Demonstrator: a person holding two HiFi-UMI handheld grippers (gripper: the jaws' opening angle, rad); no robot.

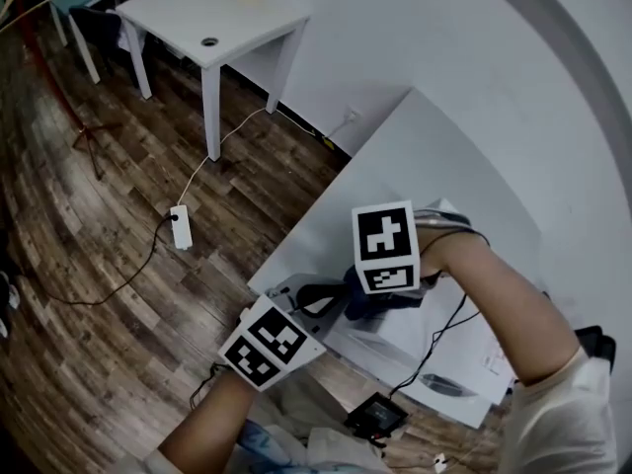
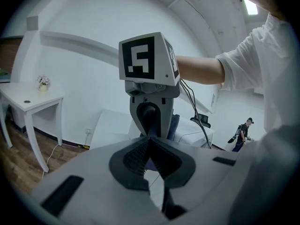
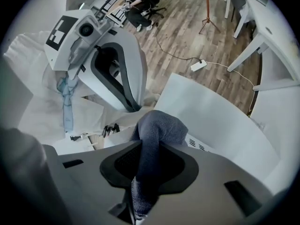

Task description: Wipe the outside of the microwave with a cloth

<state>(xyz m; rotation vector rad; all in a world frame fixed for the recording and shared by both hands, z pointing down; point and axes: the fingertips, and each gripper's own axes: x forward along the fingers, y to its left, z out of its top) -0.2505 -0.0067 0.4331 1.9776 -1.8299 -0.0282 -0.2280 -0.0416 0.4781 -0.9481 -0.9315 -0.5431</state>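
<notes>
My right gripper [image 3: 149, 170] has its jaws closed on the blue-grey cloth [image 3: 157, 130]. The cloth bulges out past the tips, bunched at the near edge of the white microwave [image 3: 211, 111], just beside its vent slots [image 3: 196, 145]. My left gripper [image 3: 132, 102] comes in to the left of the microwave, close to the cloth. Beyond the microwave, on the wood floor [image 3: 178, 27], lie a white power strip [image 3: 198, 65] and its cable, with a white table leg [image 3: 243, 53] close by and a seated person [image 3: 136, 3] farther off.

No readable text, labels or numbers (in any view).
</notes>
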